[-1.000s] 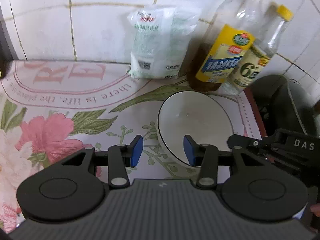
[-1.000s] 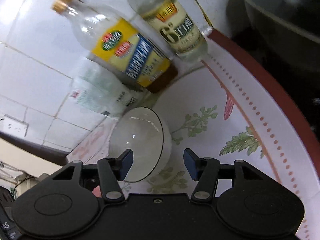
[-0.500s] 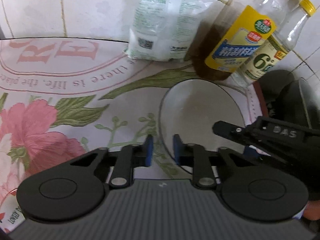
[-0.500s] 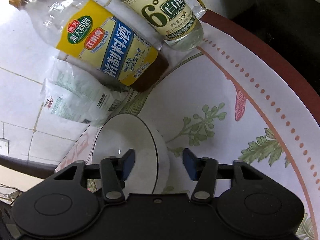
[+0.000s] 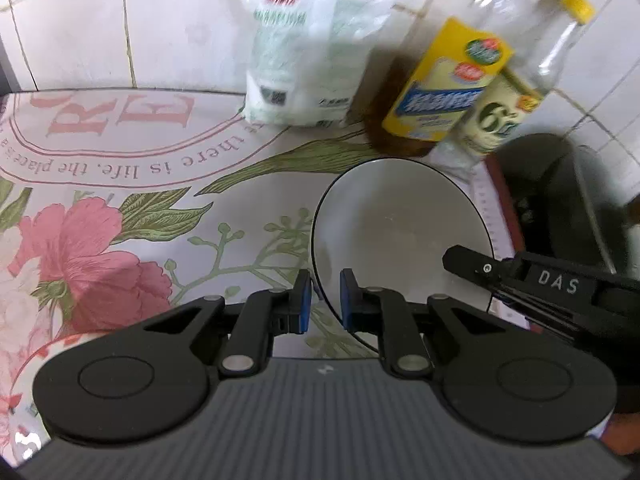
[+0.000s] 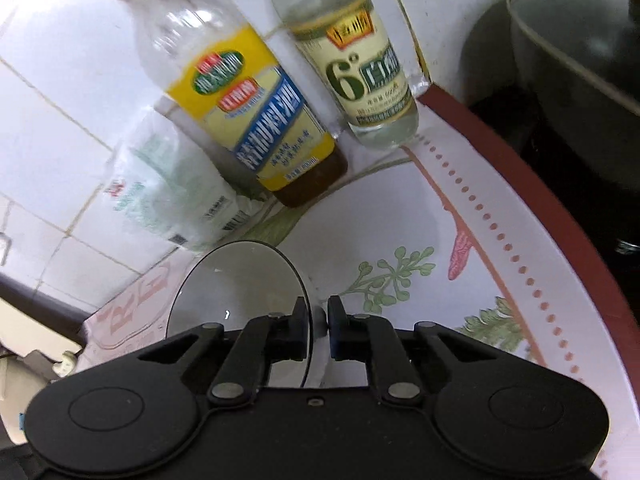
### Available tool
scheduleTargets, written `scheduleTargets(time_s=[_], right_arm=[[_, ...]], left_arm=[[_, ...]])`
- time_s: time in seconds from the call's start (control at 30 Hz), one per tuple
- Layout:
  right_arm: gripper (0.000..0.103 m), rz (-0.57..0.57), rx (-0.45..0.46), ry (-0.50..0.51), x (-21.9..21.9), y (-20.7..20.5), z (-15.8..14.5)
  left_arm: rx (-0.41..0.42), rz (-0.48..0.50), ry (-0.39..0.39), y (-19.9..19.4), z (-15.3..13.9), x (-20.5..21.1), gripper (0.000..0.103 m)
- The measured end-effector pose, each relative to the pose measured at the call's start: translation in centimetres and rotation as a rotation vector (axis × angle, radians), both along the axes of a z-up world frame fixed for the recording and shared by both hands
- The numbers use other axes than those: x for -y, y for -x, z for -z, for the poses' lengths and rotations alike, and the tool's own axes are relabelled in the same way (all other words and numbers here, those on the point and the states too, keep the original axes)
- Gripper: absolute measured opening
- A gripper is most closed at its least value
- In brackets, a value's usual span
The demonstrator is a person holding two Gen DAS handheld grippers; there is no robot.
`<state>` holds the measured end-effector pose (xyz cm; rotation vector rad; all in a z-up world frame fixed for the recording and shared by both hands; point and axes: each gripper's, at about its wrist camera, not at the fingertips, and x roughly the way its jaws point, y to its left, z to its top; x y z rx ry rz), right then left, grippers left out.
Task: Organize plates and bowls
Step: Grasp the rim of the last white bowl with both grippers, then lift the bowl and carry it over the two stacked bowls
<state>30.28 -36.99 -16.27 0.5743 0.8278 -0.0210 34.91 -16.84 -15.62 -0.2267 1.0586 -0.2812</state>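
A white bowl [image 5: 400, 232] with a thin dark rim sits on the flowered tablecloth [image 5: 120, 184]. My left gripper [image 5: 323, 300] is shut on the bowl's near left rim, one blue pad inside and one outside. In the right wrist view the same bowl [image 6: 236, 288] shows, and my right gripper [image 6: 318, 324] is shut on its right rim. The right gripper also shows in the left wrist view [image 5: 472, 264], reaching in from the right over the bowl.
A white bag [image 5: 304, 52], a yellow-labelled bottle [image 5: 444, 80] and a vinegar bottle [image 5: 512, 104] stand against the tiled wall behind the bowl. A dark wok [image 6: 576, 80] sits past the table's red right edge [image 6: 520, 184].
Both grippers have closed on the bowl's rim: the left closed first, the right closed in the last half second. The bowl stays near the bottles.
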Motion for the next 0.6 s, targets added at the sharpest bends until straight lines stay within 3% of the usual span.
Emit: scheduleTargets(time_s=[0.13,0.27,0.6], right_arm=[[0.015,-0.016,0.043,0.001,-0.3,3.0,-2.2],[0.015,-0.021,0.1,0.024,-0.6,6.3,-4.3],[0.016,-0.048,0.2,0.07,-0.5,14.0,-8.2]], left_arm=[[0.041,0.034,-0.064,2.5,-2.6,0.6,0.014],[0.059,0.067,-0.074,5.3,-5.1,0.7,0.014],[0.027,0.099,0.043,10.9,-9.4,-0.4,0.014]])
